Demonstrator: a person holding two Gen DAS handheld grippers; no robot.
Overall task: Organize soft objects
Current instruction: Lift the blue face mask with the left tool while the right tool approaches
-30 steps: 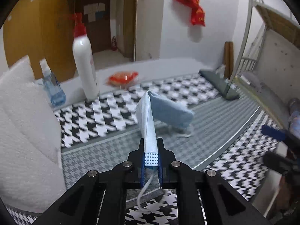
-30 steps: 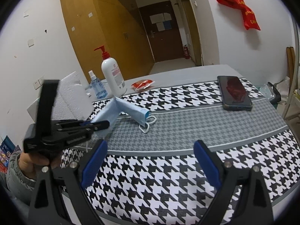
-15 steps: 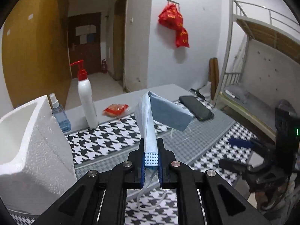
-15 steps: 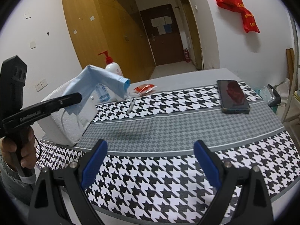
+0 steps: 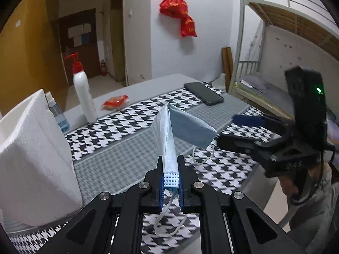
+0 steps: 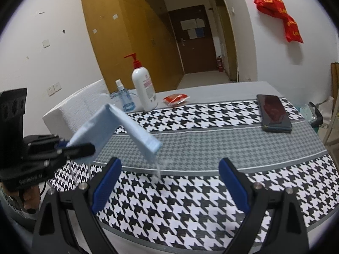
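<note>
the left gripper (image 5: 171, 177) has its jaws clamped on the folded blue face mask (image 5: 180, 124), now lifted clear of the desk (image 6: 211, 144) and swung toward the right gripper (image 6: 169, 182), whose jaws stand apart. judgement: ready for transfer or placement in the white foam box (image 5: 31, 158).

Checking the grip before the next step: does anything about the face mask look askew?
Yes. The left gripper pinches the face mask by one end only, so it hangs bent in a sharp fold above the table, ear loops dangling.
</note>
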